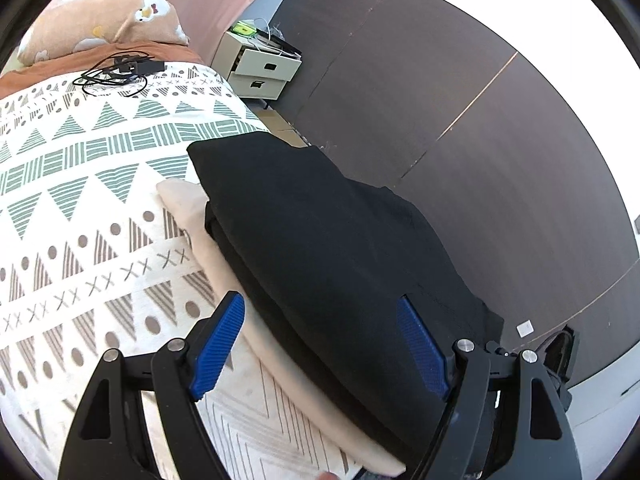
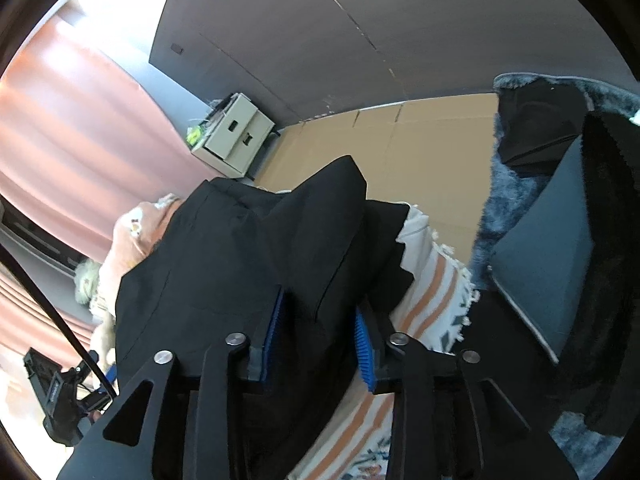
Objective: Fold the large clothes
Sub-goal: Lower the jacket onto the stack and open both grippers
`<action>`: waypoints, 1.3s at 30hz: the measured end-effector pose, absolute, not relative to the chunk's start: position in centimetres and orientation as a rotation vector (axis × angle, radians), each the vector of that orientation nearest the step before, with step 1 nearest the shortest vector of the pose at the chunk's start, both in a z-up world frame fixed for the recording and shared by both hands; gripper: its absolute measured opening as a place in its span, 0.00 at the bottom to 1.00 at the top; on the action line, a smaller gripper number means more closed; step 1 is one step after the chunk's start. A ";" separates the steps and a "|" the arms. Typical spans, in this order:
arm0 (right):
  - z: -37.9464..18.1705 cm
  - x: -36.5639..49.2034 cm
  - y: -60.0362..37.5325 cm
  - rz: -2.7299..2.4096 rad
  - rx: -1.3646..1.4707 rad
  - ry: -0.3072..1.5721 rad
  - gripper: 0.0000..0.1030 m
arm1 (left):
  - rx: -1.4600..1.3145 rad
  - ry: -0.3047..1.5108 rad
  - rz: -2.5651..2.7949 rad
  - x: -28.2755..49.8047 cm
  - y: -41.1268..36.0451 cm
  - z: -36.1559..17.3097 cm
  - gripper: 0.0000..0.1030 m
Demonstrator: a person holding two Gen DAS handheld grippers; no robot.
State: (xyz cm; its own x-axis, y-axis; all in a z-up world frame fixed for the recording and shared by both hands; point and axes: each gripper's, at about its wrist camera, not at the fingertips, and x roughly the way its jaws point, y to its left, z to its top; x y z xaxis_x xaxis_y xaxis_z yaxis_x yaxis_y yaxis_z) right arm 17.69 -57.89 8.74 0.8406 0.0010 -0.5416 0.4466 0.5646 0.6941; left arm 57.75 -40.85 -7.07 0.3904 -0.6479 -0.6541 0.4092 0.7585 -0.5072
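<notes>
A folded black garment (image 1: 332, 240) lies on a folded beige garment (image 1: 224, 276) on the patterned bedspread (image 1: 80, 200), near the bed's right edge. My left gripper (image 1: 320, 312) is open, its blue pads (image 1: 218, 344) spread wide over the near end of the black pile, holding nothing. In the right wrist view, black cloth (image 2: 248, 256) fills the middle and bunches between the blue pads (image 2: 362, 344) of my right gripper (image 2: 318, 312). The jaws stand partly closed around that cloth.
A pillow (image 1: 108, 16) and a black cable (image 1: 120, 70) lie at the bed's head. A white drawer unit (image 1: 260, 68) stands by the dark wall. A striped fringed cloth (image 2: 432, 300), a grey cushion (image 2: 548, 264) and cardboard (image 2: 400, 152) show on the right.
</notes>
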 end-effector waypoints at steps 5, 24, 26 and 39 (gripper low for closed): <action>11.0 15.6 -56.1 -0.285 0.876 0.512 0.76 | -0.224 0.939 -0.659 55.1 -39.9 -5.1 0.77; 15.9 6.6 -45.6 -0.269 0.667 0.436 1.00 | -0.005 0.783 -0.613 43.3 -31.2 2.1 1.00; 16.8 5.6 -43.9 -0.260 0.617 0.425 1.00 | 0.008 0.758 -0.602 41.8 -29.8 3.1 1.00; 19.0 0.9 -37.5 -0.180 0.508 0.428 1.00 | 0.032 0.635 -0.531 33.2 -21.4 7.0 1.00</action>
